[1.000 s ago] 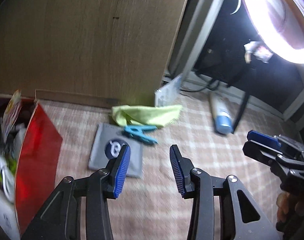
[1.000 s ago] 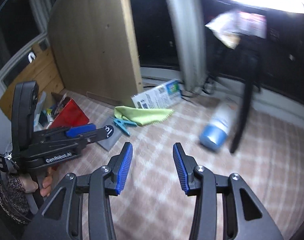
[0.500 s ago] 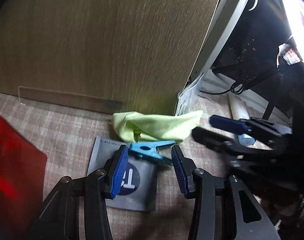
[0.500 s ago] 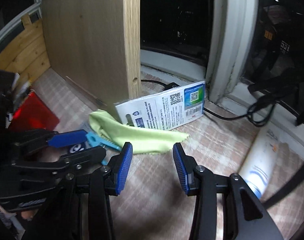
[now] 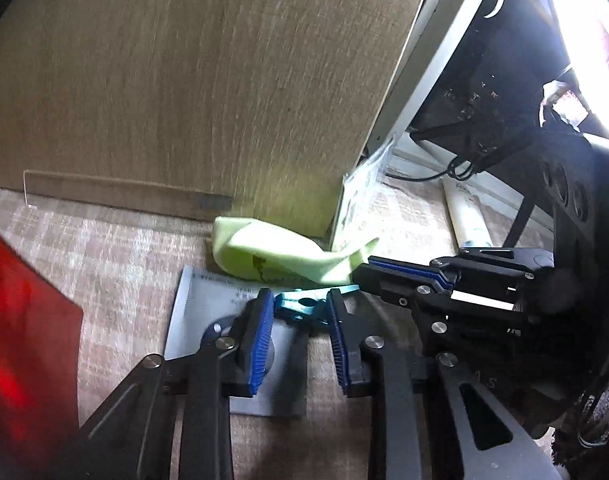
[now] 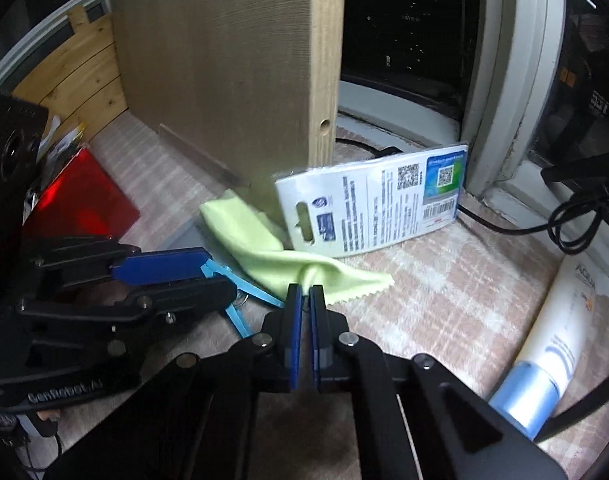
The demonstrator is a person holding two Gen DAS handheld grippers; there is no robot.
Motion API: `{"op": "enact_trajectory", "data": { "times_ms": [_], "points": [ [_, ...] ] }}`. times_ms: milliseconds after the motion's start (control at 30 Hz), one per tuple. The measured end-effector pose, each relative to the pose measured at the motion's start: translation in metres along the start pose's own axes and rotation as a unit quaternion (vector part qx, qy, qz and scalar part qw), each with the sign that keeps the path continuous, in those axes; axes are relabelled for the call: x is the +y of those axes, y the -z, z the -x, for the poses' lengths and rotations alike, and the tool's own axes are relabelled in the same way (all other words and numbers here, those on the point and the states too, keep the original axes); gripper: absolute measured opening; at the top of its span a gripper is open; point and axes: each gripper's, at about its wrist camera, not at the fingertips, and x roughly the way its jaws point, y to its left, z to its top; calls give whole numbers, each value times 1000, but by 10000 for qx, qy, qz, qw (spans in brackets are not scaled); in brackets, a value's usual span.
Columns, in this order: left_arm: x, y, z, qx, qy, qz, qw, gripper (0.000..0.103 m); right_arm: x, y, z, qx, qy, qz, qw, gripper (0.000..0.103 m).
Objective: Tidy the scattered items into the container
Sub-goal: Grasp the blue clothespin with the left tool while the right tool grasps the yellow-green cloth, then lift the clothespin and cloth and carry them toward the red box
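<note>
- Closing in on two pickups at once: I am bringing the left gripper (image 5: pixel 300 308) down with its jaws parted around the blue clothespin (image 5: pixel 304 306), which is lying partly on the grey sachet (image 5: pixel 208 300); the pads are flanking it, and I cannot tell whether they are touching it yet.
- On the other side I am pinching the right gripper (image 6: pixel 305 300); its jaws are nearly together on a fold of the yellow-green cloth (image 6: pixel 272 256), which is bunching up between the pads.
- A second ago both grippers were wide apart and hovering well back; half a second ago the right one was still spread over the cloth. So the approach is over, and I judge the grasping step is now under way on both sides.
- Nothing is leaving the checked mat (image 6: pixel 444 280) yet, so lifting and carrying to the container are still ahead.
- Counting what is scattered: one clothespin, one cloth, one sachet, one carded packet (image 6: pixel 376 204) leaning against the wooden panel (image 6: pixel 232 60) just behind the cloth, and one white tube with a blue cap (image 6: pixel 552 340) off to my right.
- Farther left, the red container (image 6: pixel 80 200) is waiting, already holding some packets; I am seeing just the one.
</note>
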Motion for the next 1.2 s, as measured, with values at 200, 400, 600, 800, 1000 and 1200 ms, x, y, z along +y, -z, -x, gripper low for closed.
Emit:
{"op": "enact_trajectory", "data": {
  "times_ms": [200,400,600,800,1000,1200],
  "points": [
    [-5,12,11,98,235,7,9997,0,-1,27,28,-95,-293,-157,9994,3],
    [-13,32,20,159,241,-143,9995,0,-4,47,61,-294,-207,-299,9989,3],
    [-21,29,30,154,273,-236,9992,0,-22,58,80,-498,101,-736,9960,3],
    [-41,18,12,388,170,-18,9991,45,-27,67,80,-458,272,-961,9939,3],
    [-69,21,-17,552,-427,-627,9956,39,-32,78,83,-480,367,-993,9932,3],
    [-49,21,-15,579,-392,-412,9967,3,-45,87,88,-552,317,-1241,9902,3]
  ]
}}
